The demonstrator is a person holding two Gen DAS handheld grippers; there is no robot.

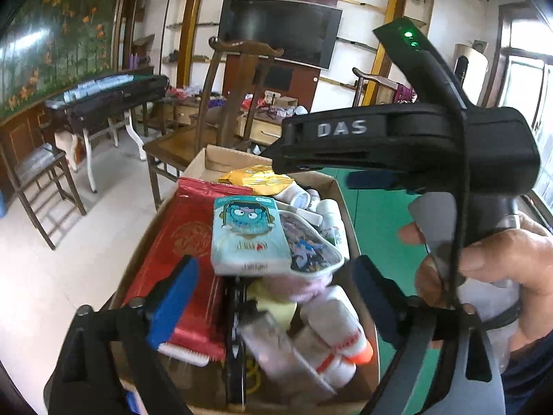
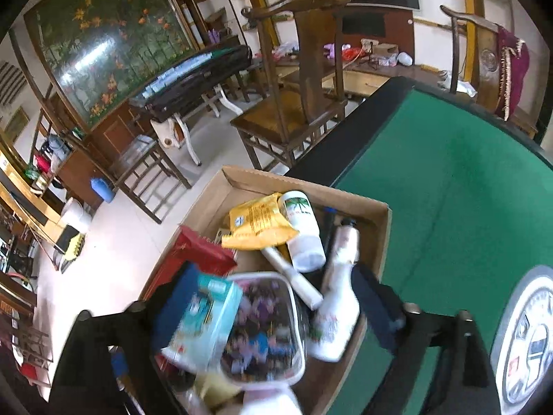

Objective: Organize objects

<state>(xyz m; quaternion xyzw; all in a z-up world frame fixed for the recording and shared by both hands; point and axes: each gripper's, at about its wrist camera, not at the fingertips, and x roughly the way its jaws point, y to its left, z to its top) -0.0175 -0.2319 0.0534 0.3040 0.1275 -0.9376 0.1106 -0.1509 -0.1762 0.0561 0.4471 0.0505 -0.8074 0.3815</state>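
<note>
We hold both the left gripper (image 1: 273, 297) and the right gripper (image 2: 273, 314) with fingers spread wide and gripping nothing above the brown cardboard box (image 2: 382, 238) at the green worktop's (image 2: 449, 190) left edge, where the pale blue cartoon-printed carton (image 1: 247, 235) lies on top, probably so the collected things stay together.

Cardboard box (image 2: 382, 228): plain brown corrugated board, matt, raw cut edges. Red packet (image 1: 186, 242) at left of box: glossy foil-like wrap, gold print. Yellow pouch (image 2: 257, 224) at far end: shiny crinkled film. Teal carton (image 1: 247, 233): printed card, slight sheen. White bottles (image 1: 331, 332): smooth plastic, semi-gloss, orange cap. Clear tub (image 2: 262, 328): transparent plastic, white rim. Worktop (image 2: 449, 190): green felt-like cloth, matt, dark edging. Left tongs (image 1: 276, 297): matt black plastic, blue rubbery pads. Right tongs (image 2: 276, 314): same finish. Chair (image 2: 304, 79) beyond: dark varnished wood. Floor (image 1: 45, 259): pale glossy tile.
</note>
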